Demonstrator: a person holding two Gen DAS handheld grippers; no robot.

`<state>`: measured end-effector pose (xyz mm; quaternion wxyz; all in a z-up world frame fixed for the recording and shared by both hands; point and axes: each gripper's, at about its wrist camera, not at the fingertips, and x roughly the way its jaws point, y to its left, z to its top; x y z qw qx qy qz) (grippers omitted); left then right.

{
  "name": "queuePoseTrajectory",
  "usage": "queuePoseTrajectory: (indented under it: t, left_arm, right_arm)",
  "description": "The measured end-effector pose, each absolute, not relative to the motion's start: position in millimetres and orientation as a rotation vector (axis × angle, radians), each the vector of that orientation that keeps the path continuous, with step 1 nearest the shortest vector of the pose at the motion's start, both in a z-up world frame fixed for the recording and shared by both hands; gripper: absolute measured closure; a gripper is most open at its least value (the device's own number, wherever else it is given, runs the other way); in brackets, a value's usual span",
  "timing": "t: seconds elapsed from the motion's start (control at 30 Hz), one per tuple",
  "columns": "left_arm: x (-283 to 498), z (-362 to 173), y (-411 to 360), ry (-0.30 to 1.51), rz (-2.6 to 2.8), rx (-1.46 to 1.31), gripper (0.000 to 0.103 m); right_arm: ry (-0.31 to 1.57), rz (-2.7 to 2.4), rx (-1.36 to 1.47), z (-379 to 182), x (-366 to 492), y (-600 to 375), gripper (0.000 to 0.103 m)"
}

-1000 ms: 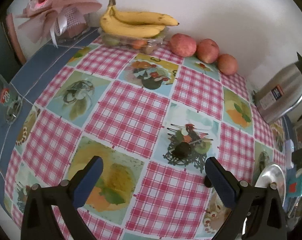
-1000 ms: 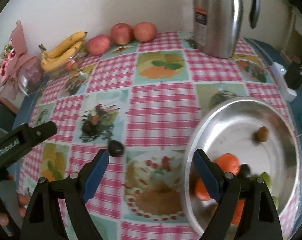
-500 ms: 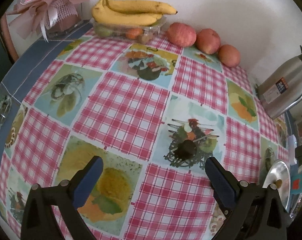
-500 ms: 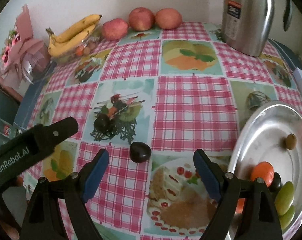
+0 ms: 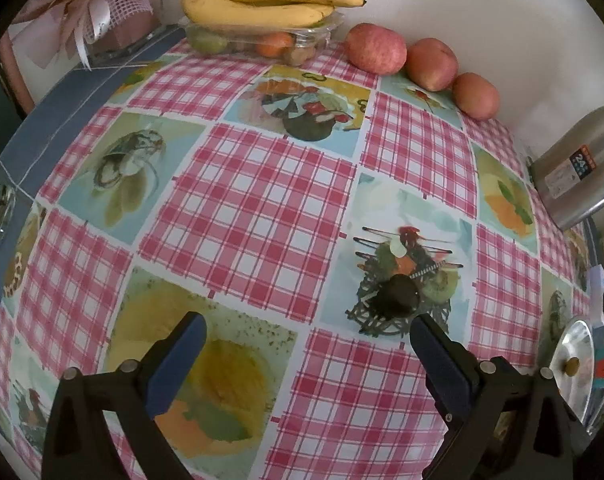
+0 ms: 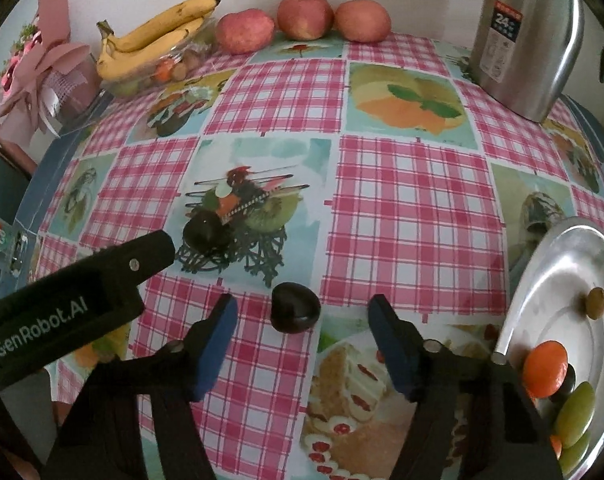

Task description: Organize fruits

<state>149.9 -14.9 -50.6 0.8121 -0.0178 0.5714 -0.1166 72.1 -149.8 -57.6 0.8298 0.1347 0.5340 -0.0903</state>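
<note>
A dark plum lies on the checked tablecloth between the blue pads of my right gripper. Its jaws are closing, with a gap still showing on both sides of the fruit. A second dark plum rests on a printed picture square, just beyond one of the left gripper's fingers. In the left wrist view this plum sits just ahead of the right-hand pad of my left gripper, which stands wide open and holds nothing. The metal plate at the right holds an orange and green fruits.
Bananas lie on a clear box of small fruit at the back left. Three apples line the wall. A steel kettle stands back right, and a pink bouquet at the far left.
My right gripper has moved left from over the plate to the near plum, and its jaws have narrowed around it. The left gripper has sunk a little toward the table.
</note>
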Motion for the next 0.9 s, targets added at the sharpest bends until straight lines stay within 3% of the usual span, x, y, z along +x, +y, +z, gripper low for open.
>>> queuePoseTrajectory:
  t: [0.17,0.57,0.9]
  left_arm:
    - [151,-50,-19,1.225,-0.263,-0.042,0.000]
    - [151,-48,-22,1.227,-0.290,-0.059,0.000]
    - [152,-47,-23,1.192,-0.300,-0.121,0.002]
  right_arm:
    - [1.128,-0.185,0.297,-58,73,-150,0.057]
    - [1.111,-0.169,0.316,-56,71,-150,0.077]
    - [1.068,-0.147,0.375,-43,65,-159,0.077]
